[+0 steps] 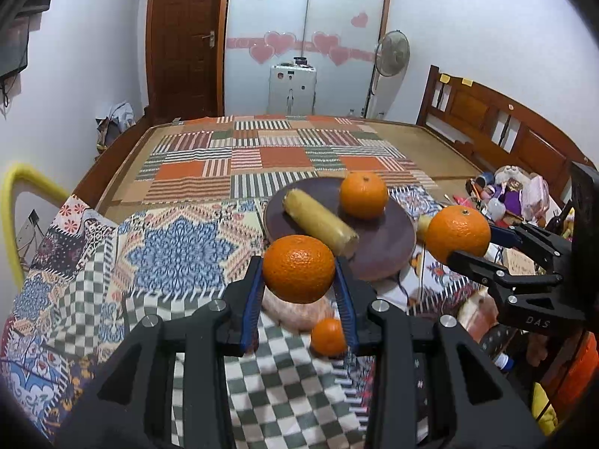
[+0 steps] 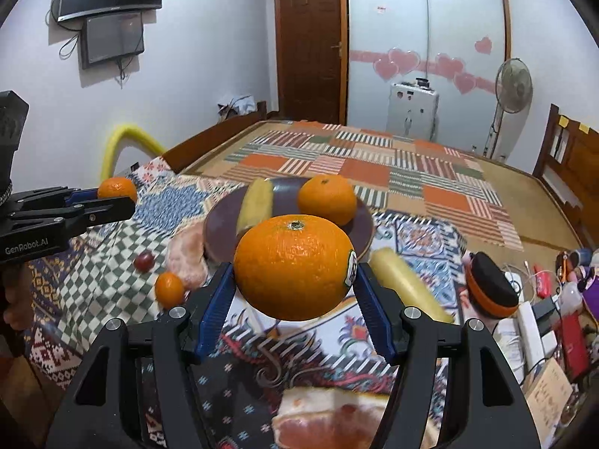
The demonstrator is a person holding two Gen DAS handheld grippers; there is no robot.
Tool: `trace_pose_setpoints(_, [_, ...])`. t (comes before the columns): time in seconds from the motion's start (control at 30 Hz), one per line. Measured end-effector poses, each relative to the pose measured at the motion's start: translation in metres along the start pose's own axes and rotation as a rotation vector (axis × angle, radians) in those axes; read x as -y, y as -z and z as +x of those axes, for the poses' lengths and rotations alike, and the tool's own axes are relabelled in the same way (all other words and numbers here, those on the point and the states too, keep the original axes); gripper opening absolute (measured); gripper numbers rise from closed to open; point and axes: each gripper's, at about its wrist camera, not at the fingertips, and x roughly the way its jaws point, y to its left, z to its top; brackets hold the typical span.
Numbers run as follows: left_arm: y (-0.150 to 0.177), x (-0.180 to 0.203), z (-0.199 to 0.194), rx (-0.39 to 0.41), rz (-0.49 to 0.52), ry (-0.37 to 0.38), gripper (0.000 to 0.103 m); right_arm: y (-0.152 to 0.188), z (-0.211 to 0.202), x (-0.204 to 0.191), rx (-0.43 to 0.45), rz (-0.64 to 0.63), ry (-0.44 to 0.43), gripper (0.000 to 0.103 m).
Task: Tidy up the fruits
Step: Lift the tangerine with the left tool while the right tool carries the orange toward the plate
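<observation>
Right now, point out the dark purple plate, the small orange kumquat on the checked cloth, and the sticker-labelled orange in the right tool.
Dark purple round plate (image 1: 389, 250): left wrist view, bare rim area.
Small orange kumquat (image 2: 169, 289): right wrist view, its middle.
Sticker-labelled orange (image 2: 292, 265): right wrist view, front peel.

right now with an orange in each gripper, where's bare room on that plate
The dark purple round plate has bare room along its near rim, in front of the loose orange. The yellow cylindrical fruit crowds its left side.

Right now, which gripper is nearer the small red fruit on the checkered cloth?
Left. The left gripper, holding an orange, hangs just up-left of the small red fruit. The right gripper, gripping its own orange, sits farther off to its right.
</observation>
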Motion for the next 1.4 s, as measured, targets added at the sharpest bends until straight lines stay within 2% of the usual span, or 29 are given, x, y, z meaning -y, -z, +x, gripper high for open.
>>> trace_pose_setpoints(0.23, [-0.016,-0.004,0.023,-0.009,-0.006,0.005,0.037,-0.016,0.011,0.012,0.024,-0.002,0.036,0.06])
trace_pose_setpoints(0.33, [-0.02,-0.006,0.036,-0.02,-0.013,0.008,0.037,-0.023,0.019,0.015,0.034,-0.011,0.047,0.038])
trace_pose_setpoints(0.43, [-0.022,-0.008,0.053,-0.036,-0.01,0.007,0.037,-0.032,0.023,0.017,0.039,-0.009,0.039,0.039])
trace_pose_setpoints(0.5, [-0.022,-0.008,0.063,-0.05,-0.007,0.002,0.037,-0.033,0.034,0.016,0.007,-0.031,0.024,0.039])
trace_pose_setpoints(0.67, [-0.018,-0.012,0.083,-0.089,-0.031,0.012,0.037,-0.012,0.061,0.014,-0.092,-0.067,0.025,0.039])
trace_pose_setpoints(0.83, [-0.013,-0.009,0.09,-0.111,-0.029,0.01,0.037,-0.002,0.059,0.02,-0.11,-0.049,0.016,0.039])
trace_pose_setpoints(0.93, [-0.012,-0.006,0.087,-0.105,-0.021,0.014,0.037,-0.003,0.042,0.023,-0.074,-0.031,0.015,0.042])
trace_pose_setpoints(1.0, [-0.011,-0.003,0.083,-0.099,-0.01,0.014,0.037,0.0,0.026,0.023,-0.052,-0.03,0.012,0.047])
trace_pose_setpoints(1.07, [-0.011,0.0,0.079,-0.094,-0.002,0.019,0.037,0.002,0.019,0.023,-0.045,-0.027,0.006,0.065])
trace_pose_setpoints(1.13, [-0.01,0.003,0.075,-0.089,0.002,0.026,0.037,0.006,0.018,0.021,-0.055,-0.027,0.0,0.073])
trace_pose_setpoints(1.2, [-0.009,0.006,0.071,-0.084,0.007,0.032,0.037,0.014,0.021,0.02,-0.083,-0.029,-0.013,0.073])
trace_pose_setpoints(1.27, [-0.009,0.008,0.069,-0.082,0.012,0.037,0.037,0.022,0.024,0.02,-0.1,-0.02,-0.04,0.079])
trace_pose_setpoints(1.4, [-0.007,0.012,0.066,-0.084,0.03,0.036,0.037,0.024,0.029,0.024,-0.134,0.026,-0.092,0.079])
